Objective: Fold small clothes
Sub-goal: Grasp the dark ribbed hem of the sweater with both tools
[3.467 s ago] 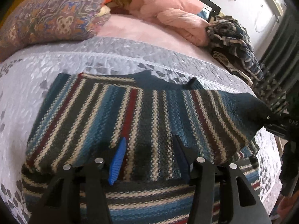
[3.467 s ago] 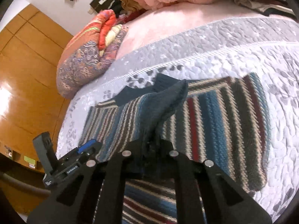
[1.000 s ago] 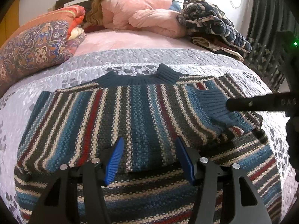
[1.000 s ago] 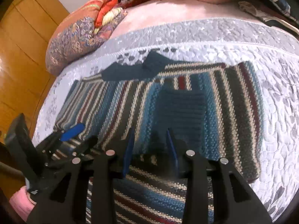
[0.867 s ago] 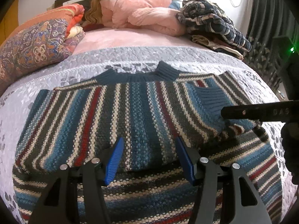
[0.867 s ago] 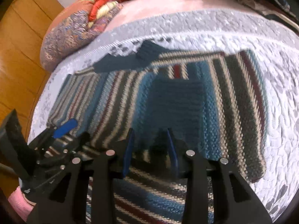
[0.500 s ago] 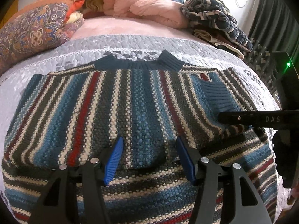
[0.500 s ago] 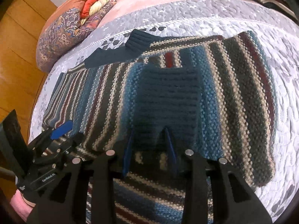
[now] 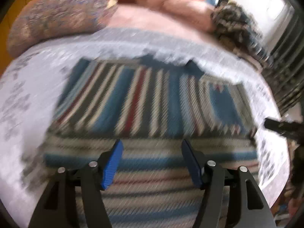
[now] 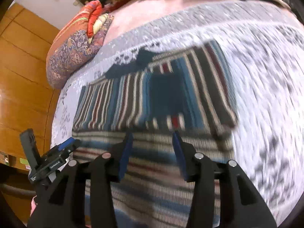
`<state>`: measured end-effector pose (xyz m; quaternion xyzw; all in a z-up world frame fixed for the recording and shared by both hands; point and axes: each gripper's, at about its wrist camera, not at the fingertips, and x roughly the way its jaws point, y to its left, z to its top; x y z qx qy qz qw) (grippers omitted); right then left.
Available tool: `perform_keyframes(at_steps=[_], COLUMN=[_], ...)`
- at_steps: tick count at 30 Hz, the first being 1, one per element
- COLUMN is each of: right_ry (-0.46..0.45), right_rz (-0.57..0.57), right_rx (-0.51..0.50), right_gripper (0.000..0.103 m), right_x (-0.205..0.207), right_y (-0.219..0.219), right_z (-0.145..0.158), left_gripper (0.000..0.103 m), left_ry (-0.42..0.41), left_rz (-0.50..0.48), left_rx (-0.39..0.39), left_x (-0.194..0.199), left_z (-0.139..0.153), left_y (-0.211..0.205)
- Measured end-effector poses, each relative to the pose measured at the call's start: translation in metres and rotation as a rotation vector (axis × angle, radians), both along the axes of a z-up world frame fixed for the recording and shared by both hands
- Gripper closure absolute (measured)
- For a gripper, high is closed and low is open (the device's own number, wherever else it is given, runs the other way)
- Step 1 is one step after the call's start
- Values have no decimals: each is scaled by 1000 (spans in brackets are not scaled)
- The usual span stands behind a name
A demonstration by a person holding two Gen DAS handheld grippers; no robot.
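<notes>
On a bed (image 9: pixel 28 87) covered with a pale grey quilted spread, a striped knit sweater (image 9: pixel 144 98) lies flat across the middle of both wrist views, which are smeared by motion blur. It is the largest thing here, banded in teal, navy, cream and dark red, with its dark collar (image 10: pixel 140 60) at twelve o'clock, toward the head of the bed. One sleeve is folded across the body, and its dark blue cuff (image 10: pixel 165 95) rests on the chest at about one o'clock from the centre in the left view. A nearer layer with stripes running crosswise lies at six o'clock, under both tools. A patterned pillow (image 10: pixel 74 55) sits at ten o'clock and a pink blanket (image 9: pixel 176 1) at twelve. The left gripper (image 9: pixel 152 161) hangs over that near layer with its blue-padded jaws spread wide, gripping nothing. The right gripper (image 10: pixel 152 152) is likewise parted and empty, just above the cloth. The sleeve fold looks finished, so the step in hand seems to be choosing the next grasp. The next move likely calls for pinching the near edge with both tools evenly and carrying it toward the collar.
</notes>
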<state>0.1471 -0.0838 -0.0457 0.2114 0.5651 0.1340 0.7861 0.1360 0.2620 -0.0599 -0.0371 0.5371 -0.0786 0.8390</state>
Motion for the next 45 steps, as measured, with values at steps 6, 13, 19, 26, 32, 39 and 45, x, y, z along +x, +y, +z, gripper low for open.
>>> perform_keyframes(at_steps=[6, 13, 19, 26, 32, 39, 45], right_ry=[115, 215, 362, 447, 487, 474, 416], right_rz=[37, 111, 53, 41, 77, 87, 83], right_rx=[-23, -116, -75, -88, -107, -116, -54], right_gripper=[53, 49, 48, 48, 55, 91, 95], right_x=[-83, -177, -216, -226, -229, -233, -233], right_y=[0, 10, 4, 9, 21, 23, 15], right_z=[-5, -24, -50, -68, -89, -88, -67], left_gripper=[37, 37, 37, 35, 35, 77, 93], left_ry=[157, 311, 428, 474, 483, 497, 446], left_rz=[84, 194, 240, 212, 225, 226, 232], left_rx=[32, 99, 100, 120, 73, -48, -155], left_x=[-79, -131, -158, -167, -170, -176, -186], left_z=[-9, -24, -52, -70, -74, -73, -57], left_y=[46, 82, 95, 92, 98, 103, 105])
